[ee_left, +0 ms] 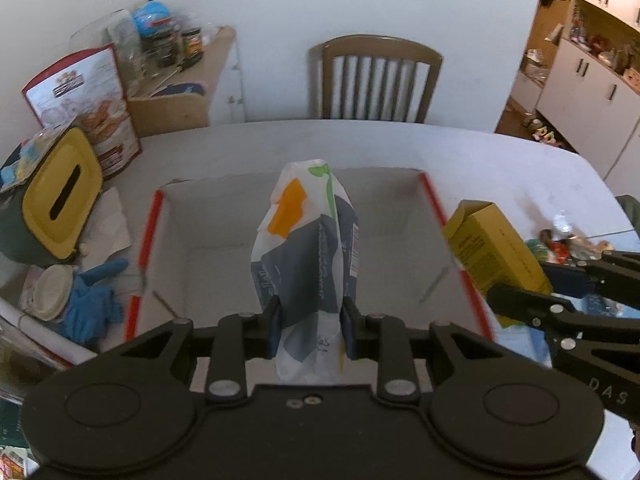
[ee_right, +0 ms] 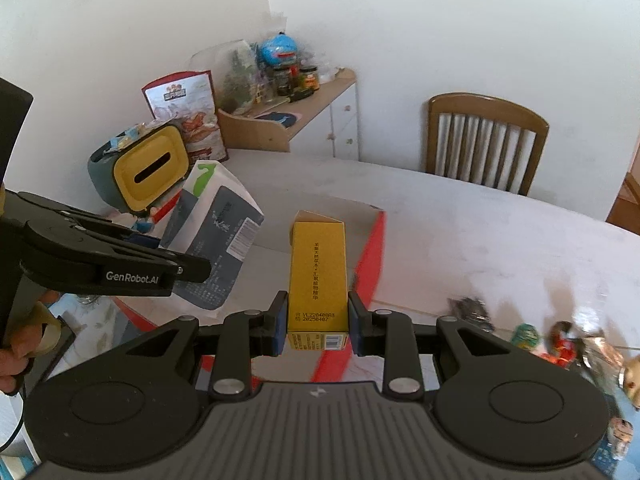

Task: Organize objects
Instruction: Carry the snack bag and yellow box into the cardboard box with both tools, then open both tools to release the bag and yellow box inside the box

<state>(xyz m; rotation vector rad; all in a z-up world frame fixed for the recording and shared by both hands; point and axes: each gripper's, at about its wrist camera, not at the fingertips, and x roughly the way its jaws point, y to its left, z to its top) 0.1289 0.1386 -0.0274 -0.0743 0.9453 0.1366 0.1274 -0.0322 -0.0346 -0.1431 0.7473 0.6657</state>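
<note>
My left gripper (ee_left: 309, 328) is shut on a white, grey and orange soft packet (ee_left: 306, 248) and holds it over the open cardboard box with red edges (ee_left: 208, 216). The packet also shows in the right wrist view (ee_right: 218, 240), with the left gripper (ee_right: 160, 258) at the left. My right gripper (ee_right: 318, 326) is shut on a tall yellow carton (ee_right: 318, 272) held above the box's right edge (ee_right: 370, 256). In the left wrist view the yellow carton (ee_left: 494, 248) and the right gripper (ee_left: 560, 296) sit at the right of the box.
A yellow-lidded tissue holder (ee_left: 60, 196), blue gloves (ee_left: 90, 300), a small white tub (ee_left: 48, 290) and a red-framed snack bag (ee_left: 92, 108) crowd the table's left. Small wrapped items (ee_right: 560, 344) lie at the right. A wooden chair (ee_left: 374, 80) stands behind the table.
</note>
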